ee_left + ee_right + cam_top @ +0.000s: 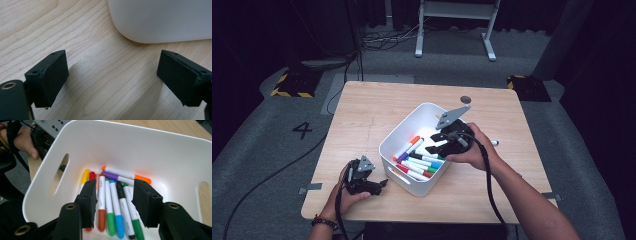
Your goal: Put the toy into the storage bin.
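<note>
The white bin (162, 20) gets chopped off by the top and right edges in the left gripper view, so just one rounded corner shows. In the right gripper view the markers (110, 202) run under the black jaws and off the bottom edge, so their lower ends are hidden. From the high view there's a pen (494, 143) at about 3 o'clock of the bin, mostly behind the right hand (474, 152); too small to tell its colour.

Grey carpeted floor (272, 150), dark walls, wooden table (377, 100)
</note>
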